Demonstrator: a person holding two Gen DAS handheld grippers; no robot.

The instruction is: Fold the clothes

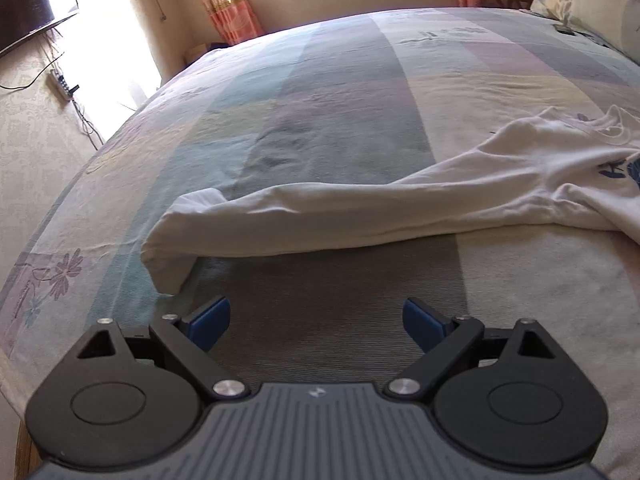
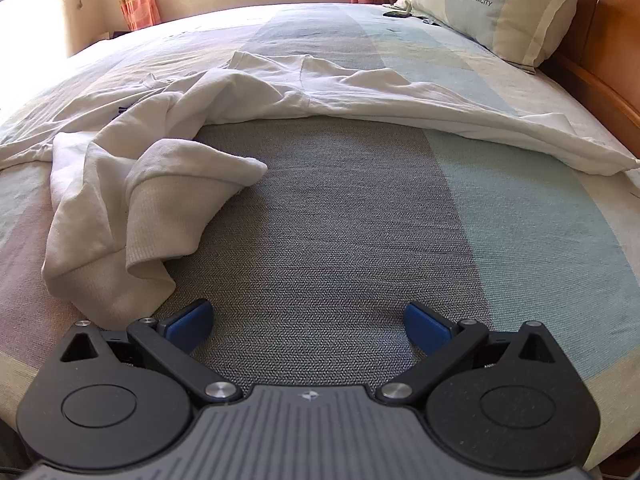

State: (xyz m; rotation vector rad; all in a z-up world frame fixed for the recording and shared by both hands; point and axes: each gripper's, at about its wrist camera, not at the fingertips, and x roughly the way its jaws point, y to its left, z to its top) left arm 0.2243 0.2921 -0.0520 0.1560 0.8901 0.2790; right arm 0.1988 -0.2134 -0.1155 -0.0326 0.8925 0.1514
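A white long-sleeved sweatshirt (image 2: 280,88) lies crumpled across the bed. In the left wrist view one sleeve (image 1: 300,216) stretches out to the left, its cuff (image 1: 168,264) just ahead and left of my left gripper (image 1: 316,326). That gripper is open and holds nothing. In the right wrist view the other sleeve is bunched up, with its ribbed cuff (image 2: 148,232) ahead and left of my right gripper (image 2: 308,326). This gripper is open too, over bare bedspread. The shirt's body has a blue print (image 1: 616,168).
The bed (image 2: 360,220) has a striped pastel bedspread. A pillow (image 2: 500,4) and a dark phone (image 2: 396,13) lie near the wooden headboard (image 2: 608,92). A TV (image 1: 28,4) and a power strip (image 1: 60,84) hang on the left wall. Curtains (image 1: 228,4) hang behind.
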